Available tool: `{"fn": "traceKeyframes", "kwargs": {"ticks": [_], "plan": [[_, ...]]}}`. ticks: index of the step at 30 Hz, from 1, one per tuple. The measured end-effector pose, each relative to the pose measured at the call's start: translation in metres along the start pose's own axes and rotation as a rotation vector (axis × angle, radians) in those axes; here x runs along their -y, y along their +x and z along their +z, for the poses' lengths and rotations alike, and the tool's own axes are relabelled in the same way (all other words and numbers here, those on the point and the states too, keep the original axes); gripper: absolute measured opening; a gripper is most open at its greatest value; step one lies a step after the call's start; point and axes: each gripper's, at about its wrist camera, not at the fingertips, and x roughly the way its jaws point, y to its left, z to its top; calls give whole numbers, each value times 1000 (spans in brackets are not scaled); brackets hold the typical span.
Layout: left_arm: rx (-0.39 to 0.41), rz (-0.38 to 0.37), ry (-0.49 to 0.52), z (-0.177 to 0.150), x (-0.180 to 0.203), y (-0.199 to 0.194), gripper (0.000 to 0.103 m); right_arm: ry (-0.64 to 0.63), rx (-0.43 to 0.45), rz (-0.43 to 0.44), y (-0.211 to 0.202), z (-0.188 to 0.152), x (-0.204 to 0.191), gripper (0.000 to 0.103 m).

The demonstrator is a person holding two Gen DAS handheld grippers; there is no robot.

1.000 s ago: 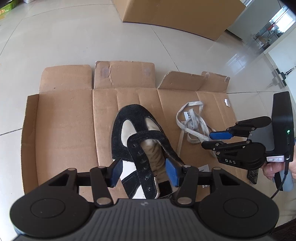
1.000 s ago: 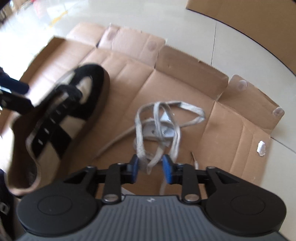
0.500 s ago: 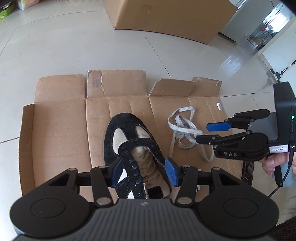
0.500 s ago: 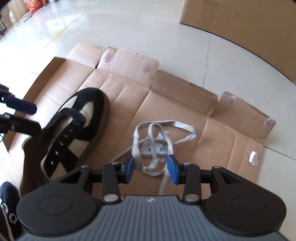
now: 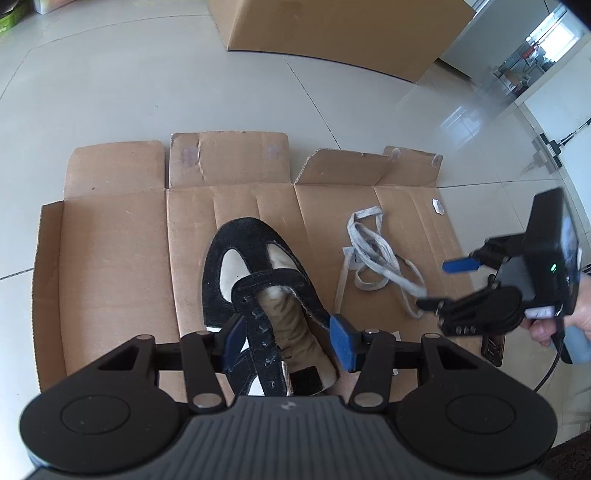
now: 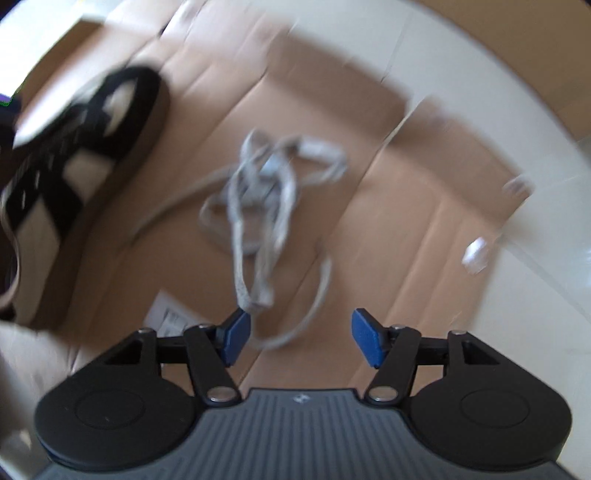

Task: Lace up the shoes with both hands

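Note:
A black and cream shoe [image 5: 258,273] with bare eyelets lies on flattened cardboard [image 5: 110,240]. My left gripper [image 5: 289,342] straddles its throat, blue pads against both sides of the upper. A loose grey lace [image 5: 369,258] lies in a tangle to the shoe's right. In the blurred right wrist view the shoe [image 6: 96,140] is at the left and the lace [image 6: 258,206] is ahead of my right gripper [image 6: 301,338]. Its jaws are opening; a lace strand runs under the gap, no pad pressing it. The left wrist view shows my right gripper [image 5: 443,284] beside the lace's near end.
A big cardboard box [image 5: 332,33] stands on the tiled floor behind the mat. A white scrap [image 5: 437,206] lies at the mat's right edge. A paper label [image 6: 173,314] lies near the right gripper. A person's hand [image 5: 546,325] holds its handle.
The right gripper's jaws have spread wide and it has dropped closer to the cardboard, tipping further down. The lace loop earlier between its pads now lies free. The left gripper has kept still.

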Motion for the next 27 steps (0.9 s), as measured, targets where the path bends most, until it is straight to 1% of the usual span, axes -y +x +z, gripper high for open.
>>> {"fn": "traceKeyframes", "kwargs": {"ticks": [2, 3, 4, 7, 9, 11, 13, 14, 16, 18, 21, 25, 27], "plan": [[-7, 0, 2, -1, 1, 1, 51, -12, -20, 33, 10, -5, -7, 68], [-9, 0, 3, -1, 2, 2, 51, -22, -3, 14, 9, -6, -10, 77], [-11, -1, 5, -1, 2, 3, 51, -31, 12, -4, 9, -7, -12, 78], [-16, -4, 11, -2, 5, 4, 51, -21, 30, -9, 3, -2, -11, 77], [-18, -6, 17, -3, 7, 4, 51, -6, 70, 34, -8, 2, -11, 76], [-19, -6, 19, -2, 7, 5, 51, 6, 105, 64, -15, 8, -13, 67], [-18, -7, 23, -2, 8, 5, 51, 12, 131, 96, -21, 12, -15, 38], [-16, -8, 25, -2, 9, 5, 51, 13, 140, 114, -23, 14, -16, 32], [-9, -12, 38, -2, 12, 4, 51, 13, 158, 149, -27, 18, -18, 14], [-7, -15, 49, -3, 14, 4, 51, -25, 189, 165, -29, 18, -26, 14], [-20, -16, 57, -4, 16, 7, 51, -79, 196, 190, -29, 23, -36, 15], [-25, -17, 57, -6, 16, 9, 51, 12, 158, 274, -17, 36, -37, 16], [-26, -16, 60, -6, 17, 8, 51, 37, 155, 284, -13, 41, -39, 16]]}}
